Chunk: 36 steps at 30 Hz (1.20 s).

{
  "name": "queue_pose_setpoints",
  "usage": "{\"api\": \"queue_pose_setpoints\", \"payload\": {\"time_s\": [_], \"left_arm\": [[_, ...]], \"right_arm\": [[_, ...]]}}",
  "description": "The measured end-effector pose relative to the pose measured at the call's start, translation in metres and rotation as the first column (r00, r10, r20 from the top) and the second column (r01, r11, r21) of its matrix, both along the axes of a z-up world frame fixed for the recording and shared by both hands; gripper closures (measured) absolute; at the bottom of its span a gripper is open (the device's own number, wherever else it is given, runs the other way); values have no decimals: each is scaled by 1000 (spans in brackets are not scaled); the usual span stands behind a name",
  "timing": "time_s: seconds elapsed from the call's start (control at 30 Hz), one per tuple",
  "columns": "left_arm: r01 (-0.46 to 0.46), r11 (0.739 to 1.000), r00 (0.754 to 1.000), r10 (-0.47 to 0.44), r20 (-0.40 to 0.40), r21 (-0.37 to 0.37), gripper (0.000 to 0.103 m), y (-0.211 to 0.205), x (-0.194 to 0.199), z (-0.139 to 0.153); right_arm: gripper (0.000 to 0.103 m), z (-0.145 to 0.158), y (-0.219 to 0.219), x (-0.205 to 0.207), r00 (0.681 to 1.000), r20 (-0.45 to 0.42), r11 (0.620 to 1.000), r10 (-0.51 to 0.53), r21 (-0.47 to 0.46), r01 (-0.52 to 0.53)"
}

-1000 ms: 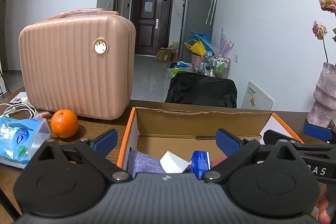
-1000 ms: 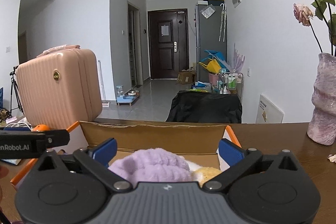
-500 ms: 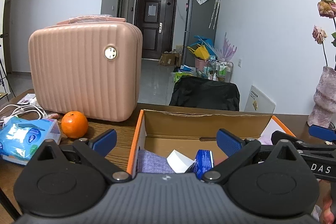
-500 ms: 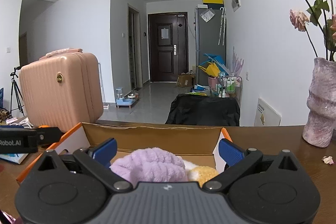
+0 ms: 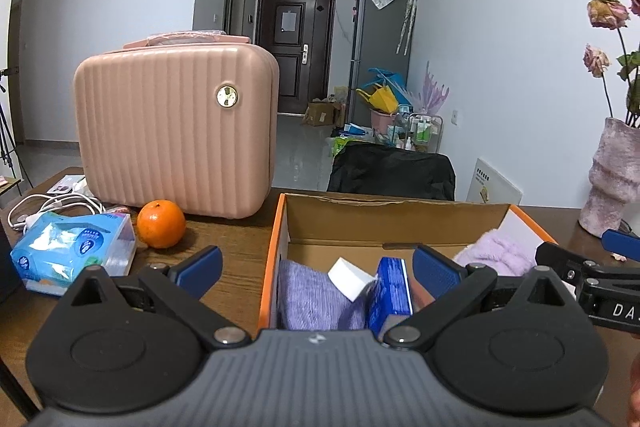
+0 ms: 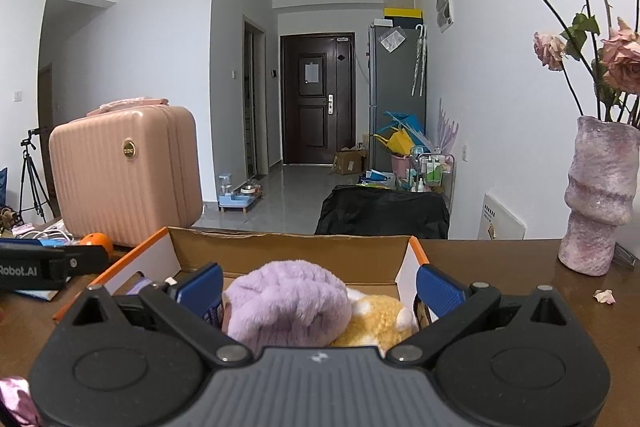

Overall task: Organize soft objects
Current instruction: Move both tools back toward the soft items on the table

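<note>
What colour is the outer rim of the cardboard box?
Orange; the cardboard box shows its rim best in the left wrist view.

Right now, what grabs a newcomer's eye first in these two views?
The ribbed pink hard-shell suitcase standing upright at the table's far left, a round orange fruit just in front of it. Next, the open orange-edged cardboard box at centre, holding a fluffy lilac plush between the fingers of the open right claw.

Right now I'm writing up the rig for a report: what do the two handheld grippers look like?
Both match: a ribbed grey body, two black round-hubbed link arms with silver pivot pins, and blue ridged fingers. The left gripper shows white "Robot.AI" lettering on its side; the right gripper shows "DA". No cables or sleeves are visible.
</note>
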<state>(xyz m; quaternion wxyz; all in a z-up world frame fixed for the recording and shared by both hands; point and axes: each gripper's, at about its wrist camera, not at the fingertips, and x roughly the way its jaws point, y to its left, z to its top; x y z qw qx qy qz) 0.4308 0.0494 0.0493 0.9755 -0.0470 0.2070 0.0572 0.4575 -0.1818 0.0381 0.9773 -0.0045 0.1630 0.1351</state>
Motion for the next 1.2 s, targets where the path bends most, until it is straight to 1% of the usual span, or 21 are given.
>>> {"api": "queue_pose_setpoints", "payload": {"time_s": [0.37,0.6,0.8,1.2], "left_arm": [[22,1000,1000,-22,4,23,0,-1,-33,-5],[31,999,1000,-31,3,35,0,3,-54,-10],[34,998,999,-34,2,54,0,8,-73,-13],[52,997,999,-53,5,65,0,10,-113,-18]], "right_arm": [[0,-2,1,-37,999,23,1000,23,-14,-23],[0,-13,3,-59,999,13,998,48,-27,-48],[0,-17,3,-79,997,12,997,75,-21,-75],[0,-25,8,-112,994,-7,993,112,-29,-113]]}}
